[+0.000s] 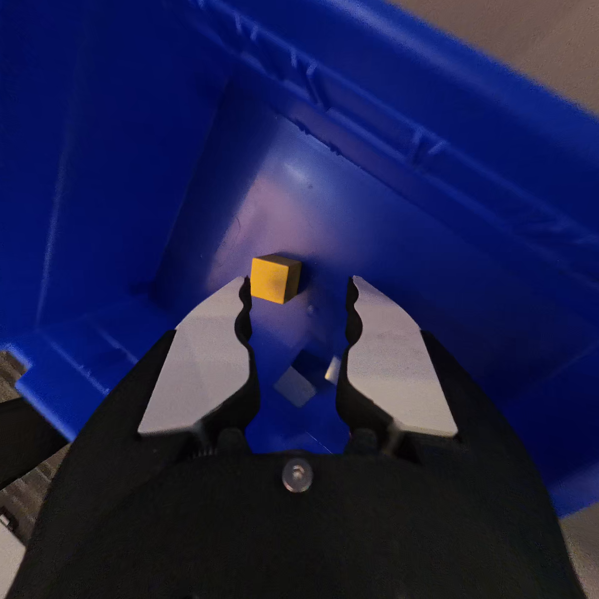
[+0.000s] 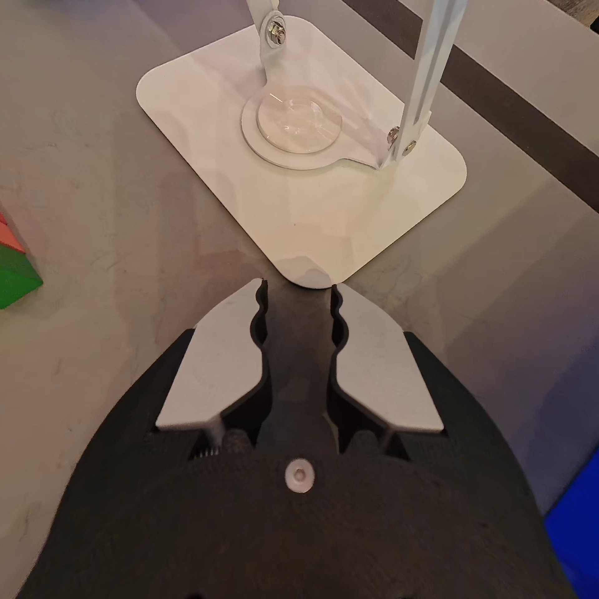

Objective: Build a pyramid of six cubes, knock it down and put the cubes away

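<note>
With my left tongs (image 1: 299,280) wide and empty over the blue bin (image 1: 421,162), a yellow cube (image 1: 274,278) lies on its floor. I judge we're fetching or stowing cubes. Right tongs (image 2: 299,285) hang parted and bare above the surface (image 2: 97,162), near green and pink cubes (image 2: 16,259).

A grey table (image 2: 97,162) is seen. A white stand base (image 2: 324,220), stacked coloured cubes (image 2: 13,269) and a blue bin (image 1: 453,227) are borne directly on it.
</note>
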`<state>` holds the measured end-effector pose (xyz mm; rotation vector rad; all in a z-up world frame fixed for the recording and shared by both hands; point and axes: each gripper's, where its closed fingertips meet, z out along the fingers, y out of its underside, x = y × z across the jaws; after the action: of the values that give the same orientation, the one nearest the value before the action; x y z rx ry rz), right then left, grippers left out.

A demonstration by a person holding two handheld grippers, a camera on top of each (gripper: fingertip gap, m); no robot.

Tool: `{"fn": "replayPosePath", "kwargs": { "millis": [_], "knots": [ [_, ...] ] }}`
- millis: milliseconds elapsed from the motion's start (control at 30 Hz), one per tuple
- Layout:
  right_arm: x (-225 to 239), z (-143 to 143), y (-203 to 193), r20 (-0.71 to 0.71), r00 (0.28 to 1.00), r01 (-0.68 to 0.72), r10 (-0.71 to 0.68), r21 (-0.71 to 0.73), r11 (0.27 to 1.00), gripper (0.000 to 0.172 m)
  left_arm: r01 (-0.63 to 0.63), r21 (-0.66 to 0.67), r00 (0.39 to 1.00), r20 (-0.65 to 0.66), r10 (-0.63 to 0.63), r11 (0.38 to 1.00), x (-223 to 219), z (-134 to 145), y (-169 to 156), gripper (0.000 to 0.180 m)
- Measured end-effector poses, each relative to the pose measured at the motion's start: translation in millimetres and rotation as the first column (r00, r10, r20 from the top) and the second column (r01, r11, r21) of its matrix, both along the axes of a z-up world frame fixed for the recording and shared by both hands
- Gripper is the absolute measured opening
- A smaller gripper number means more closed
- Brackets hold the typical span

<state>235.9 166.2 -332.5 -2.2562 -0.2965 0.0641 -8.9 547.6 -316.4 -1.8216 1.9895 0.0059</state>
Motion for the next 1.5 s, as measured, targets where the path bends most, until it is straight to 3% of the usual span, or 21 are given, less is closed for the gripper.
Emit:
{"fn": "replayPosePath", "kwargs": {
  "millis": [33, 100, 133, 167, 267, 700, 1500],
  "knots": [
    [0, 0, 0, 0.001, 1.000, -0.001, 0.001, 0.000, 1.000, 0.037, -0.001, -0.006, 1.000, -0.024, 0.001, 1.000, 1, -7, 4, 0.057],
    [0, 0, 0, 0.001, 1.000, -0.002, 0.002, -0.001, 1.000, 0.037, -0.012, -0.011, 0.998, -0.069, 0.011, 1.000, 0, -20, 13, 0.059],
    [0, 0, 0, 0.002, 1.000, -0.003, 0.003, -0.002, 1.000, 0.037, -0.013, -0.028, 0.998, -0.057, 0.012, 1.000, 4, -22, 14, 0.051],
    [-1, 0, 0, 0.002, 1.000, -0.004, 0.004, -0.002, 1.000, 0.037, -0.017, -0.049, 1.000, -0.024, 0.016, 0.999, 10, -22, 15, 0.055],
    [-1, -1, 0, 0.002, 1.000, -0.005, 0.005, -0.004, 1.000, 0.037, -0.025, -0.087, 0.999, -0.035, 0.022, 0.996, 12, -26, 17, 0.035],
    [-2, -2, -1, 0.008, 1.000, -0.010, 0.010, -0.009, 1.000, 0.038, 0.009, -0.086, 0.997, -0.073, -0.015, 0.996, 5, -25, 5, 0.033],
    [-2, -3, 0, 0.015, 1.000, -0.012, 0.012, -0.014, 1.000, 0.038, 0.008, -0.011, 0.986, 0.167, -0.006, 1.000, -12, 45, -75, 0.030]
  ]
}}
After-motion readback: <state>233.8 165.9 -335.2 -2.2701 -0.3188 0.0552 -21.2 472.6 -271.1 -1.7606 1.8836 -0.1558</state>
